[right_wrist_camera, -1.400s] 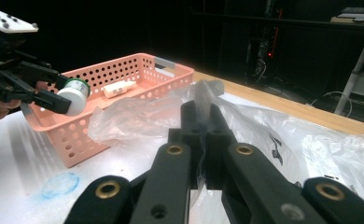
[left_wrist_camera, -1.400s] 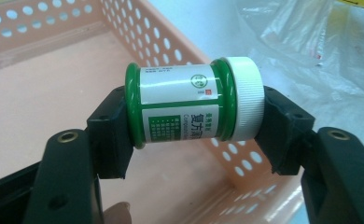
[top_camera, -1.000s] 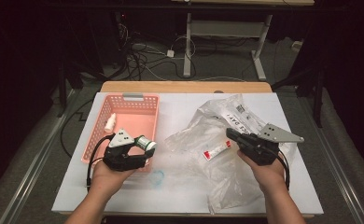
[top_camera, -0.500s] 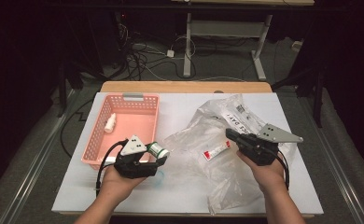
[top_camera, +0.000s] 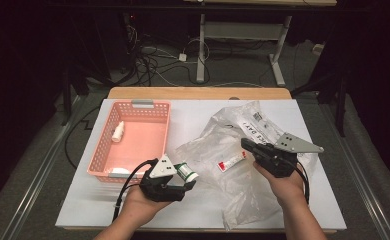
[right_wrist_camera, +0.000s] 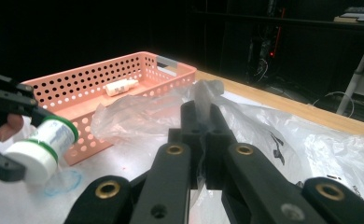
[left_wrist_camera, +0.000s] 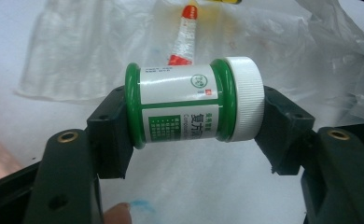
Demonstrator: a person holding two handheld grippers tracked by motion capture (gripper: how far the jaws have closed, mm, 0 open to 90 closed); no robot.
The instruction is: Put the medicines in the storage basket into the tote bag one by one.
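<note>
My left gripper (top_camera: 179,180) is shut on a green jar (top_camera: 187,173) with a white screw cap, held sideways just above the white table, right of the pink basket's front corner. In the left gripper view the jar (left_wrist_camera: 194,105) lies across between both pads, one on its base and one on its cap. My right gripper (top_camera: 246,145) is shut on a fold of the clear plastic bag (top_camera: 243,190); its jaws (right_wrist_camera: 203,122) pinch the film. A red-and-white tube (top_camera: 231,161) lies inside the bag.
The pink perforated basket (top_camera: 98,150) stands at the left with a small white bottle (top_camera: 118,131) in it. The crumpled bag covers the right half of the white table (top_camera: 83,210). A wooden edge (top_camera: 198,93) runs along the back.
My left gripper has carried the jar to the right, from the basket's front wall toward the bag. The right gripper has kept still on the bag.
</note>
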